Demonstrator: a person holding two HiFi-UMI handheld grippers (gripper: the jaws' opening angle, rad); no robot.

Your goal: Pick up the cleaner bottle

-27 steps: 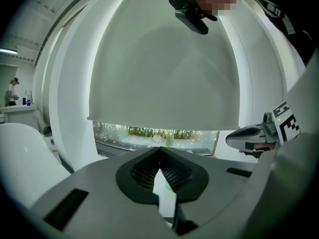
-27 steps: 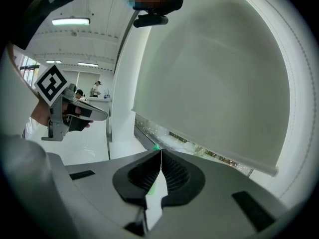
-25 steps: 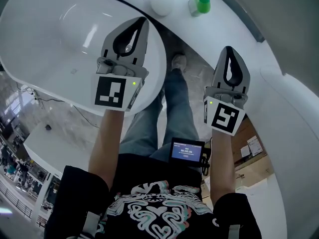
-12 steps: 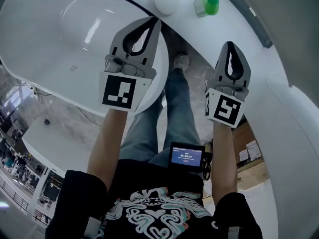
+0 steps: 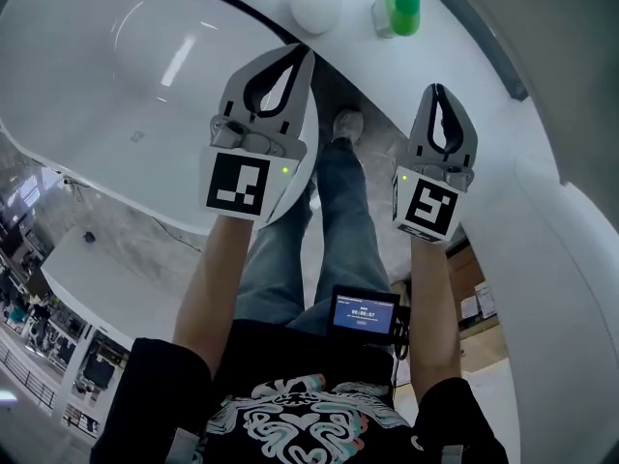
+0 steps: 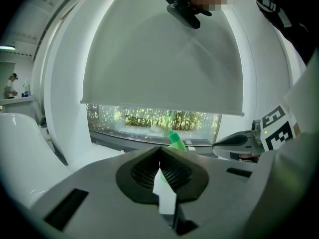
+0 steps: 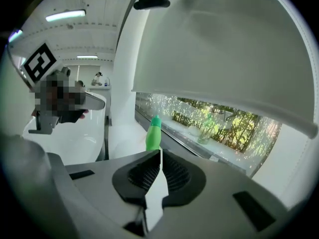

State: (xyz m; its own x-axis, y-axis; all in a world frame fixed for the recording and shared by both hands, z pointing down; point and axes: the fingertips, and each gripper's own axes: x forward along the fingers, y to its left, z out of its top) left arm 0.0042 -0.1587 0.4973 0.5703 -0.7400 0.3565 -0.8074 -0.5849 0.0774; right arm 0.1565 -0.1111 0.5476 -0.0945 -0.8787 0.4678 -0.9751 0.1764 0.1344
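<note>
The cleaner bottle (image 5: 401,10), green with a cone cap, stands on the white ledge (image 5: 464,56) at the top of the head view. My left gripper (image 5: 293,58) is shut and empty, held over the bathtub's rim, short of the bottle and to its left. Also shut with nothing between its jaws, my right gripper (image 5: 438,93) hangs below the bottle. In the left gripper view the cleaner bottle (image 6: 175,139) shows just beyond the closed fingertips, a little to their right. In the right gripper view the cleaner bottle (image 7: 154,132) rises behind the closed tips, slightly left.
A white bathtub (image 5: 116,75) fills the left side. A white round object (image 5: 316,0) sits on the ledge left of the bottle. A window with a lowered blind (image 6: 164,59) runs behind the ledge. The person's legs and a shoe (image 5: 346,124) are below the grippers.
Both grippers have sunk a little and the left one has shifted slightly right. Their jaws stayed shut and the bottle has not moved.
</note>
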